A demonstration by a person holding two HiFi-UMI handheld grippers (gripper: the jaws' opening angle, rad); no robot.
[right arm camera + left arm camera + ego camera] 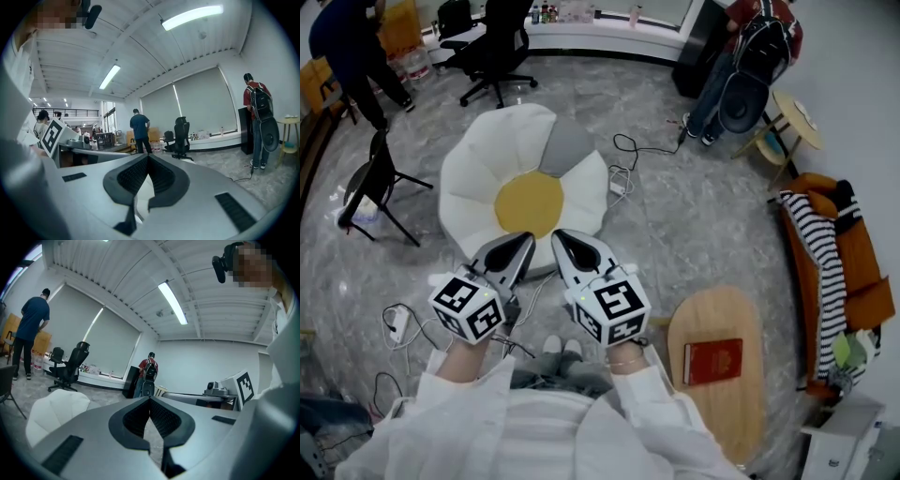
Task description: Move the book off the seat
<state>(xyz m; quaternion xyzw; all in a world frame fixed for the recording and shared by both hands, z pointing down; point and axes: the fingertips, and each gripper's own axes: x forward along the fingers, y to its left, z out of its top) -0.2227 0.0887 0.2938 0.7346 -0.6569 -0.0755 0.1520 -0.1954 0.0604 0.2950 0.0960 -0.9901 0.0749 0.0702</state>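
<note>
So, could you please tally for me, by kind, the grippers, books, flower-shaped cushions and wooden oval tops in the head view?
Grippers: 2 (left gripper, right gripper)
Red book: 1
Flower-shaped cushion: 1
Wooden oval top: 1
Total: 5

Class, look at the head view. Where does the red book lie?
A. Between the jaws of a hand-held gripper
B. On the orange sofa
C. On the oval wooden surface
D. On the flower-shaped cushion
C: the red book lies flat on the oval wooden surface, well apart from the flower-shaped cushion.
</note>
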